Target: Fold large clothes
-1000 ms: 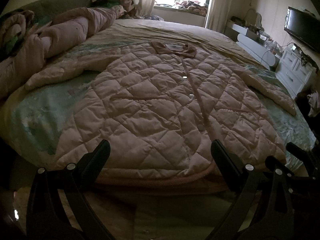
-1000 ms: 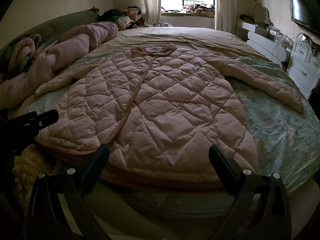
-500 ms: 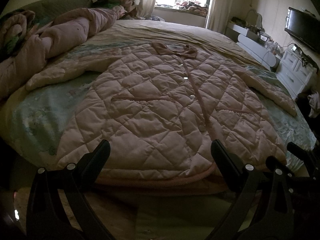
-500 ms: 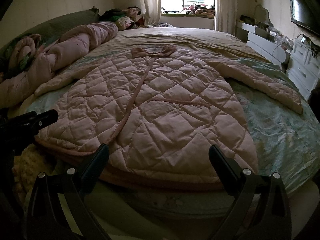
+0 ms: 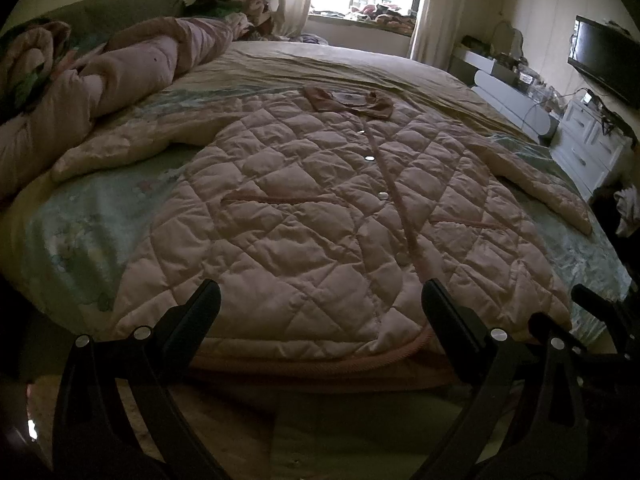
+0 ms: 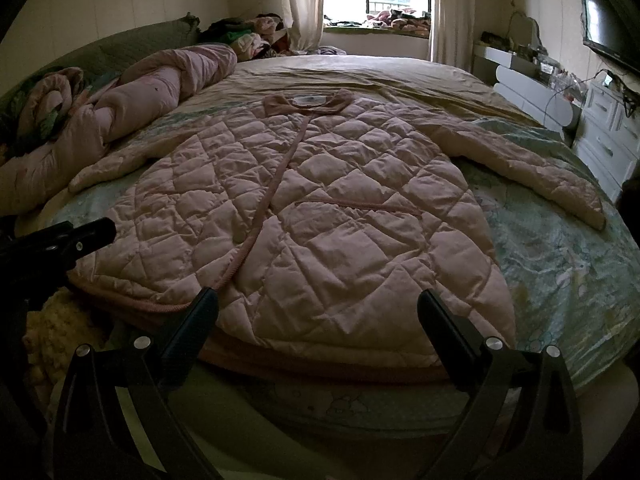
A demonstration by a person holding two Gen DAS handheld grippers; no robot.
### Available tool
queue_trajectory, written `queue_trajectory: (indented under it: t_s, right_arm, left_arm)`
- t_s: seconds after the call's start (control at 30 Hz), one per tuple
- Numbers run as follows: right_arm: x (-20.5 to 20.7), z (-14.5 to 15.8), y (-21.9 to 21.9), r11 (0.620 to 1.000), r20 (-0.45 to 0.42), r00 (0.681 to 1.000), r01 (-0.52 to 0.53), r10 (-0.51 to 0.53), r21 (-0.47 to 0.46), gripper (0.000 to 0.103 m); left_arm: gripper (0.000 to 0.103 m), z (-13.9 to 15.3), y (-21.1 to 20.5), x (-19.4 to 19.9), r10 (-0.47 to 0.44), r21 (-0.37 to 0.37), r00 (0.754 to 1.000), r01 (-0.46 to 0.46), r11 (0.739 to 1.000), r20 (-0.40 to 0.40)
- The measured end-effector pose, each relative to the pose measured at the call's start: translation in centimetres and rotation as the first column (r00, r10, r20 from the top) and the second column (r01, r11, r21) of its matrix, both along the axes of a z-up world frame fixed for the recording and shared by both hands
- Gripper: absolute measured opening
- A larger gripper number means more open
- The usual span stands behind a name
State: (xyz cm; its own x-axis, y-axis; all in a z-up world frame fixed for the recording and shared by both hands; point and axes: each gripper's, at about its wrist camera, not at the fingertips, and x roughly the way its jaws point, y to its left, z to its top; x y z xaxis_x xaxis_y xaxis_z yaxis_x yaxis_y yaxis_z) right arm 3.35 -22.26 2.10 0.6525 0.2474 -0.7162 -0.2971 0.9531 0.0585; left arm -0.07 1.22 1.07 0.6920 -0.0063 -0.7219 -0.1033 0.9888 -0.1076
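Observation:
A large pink quilted coat (image 5: 312, 220) lies flat and face up on the bed, collar (image 5: 348, 100) toward the window, hem at the near edge, both sleeves spread out. It also shows in the right wrist view (image 6: 320, 220). My left gripper (image 5: 320, 300) is open and empty, just short of the hem's left half. My right gripper (image 6: 318, 308) is open and empty, just short of the hem's right half. The left gripper shows at the left edge of the right wrist view (image 6: 60, 240).
A rolled pink duvet (image 5: 120, 80) lies along the bed's left side. The bed sheet (image 6: 560, 260) shows at the right. White drawers (image 5: 592, 148) and a TV (image 5: 604, 64) stand at the right wall. Clothes pile by the window (image 6: 384, 16).
Both grippers have edged slightly forward and up toward the coat's hem. The coat has not moved and both grippers stay open.

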Motion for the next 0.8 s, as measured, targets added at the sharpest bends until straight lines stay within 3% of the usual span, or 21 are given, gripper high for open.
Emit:
queue_trajectory:
  t_s: [0.47,0.8]
  right_arm:
    - [0.9,-0.2,0.0,1.000,-0.016,1.000,-0.003,0.003,0.003,0.099]
    - [3.8,0.5,0.4,1.000,-0.005,1.000,-0.015,0.015,0.003,0.099]
  left_arm:
    - [0.094,-0.1,-0.3,0.3,0.007,0.017,1.000,-0.007,1.000,-0.006]
    - [0.094,-0.2,0.3,3.2,0.045,0.028,0.999,-0.044,0.999,-0.017]
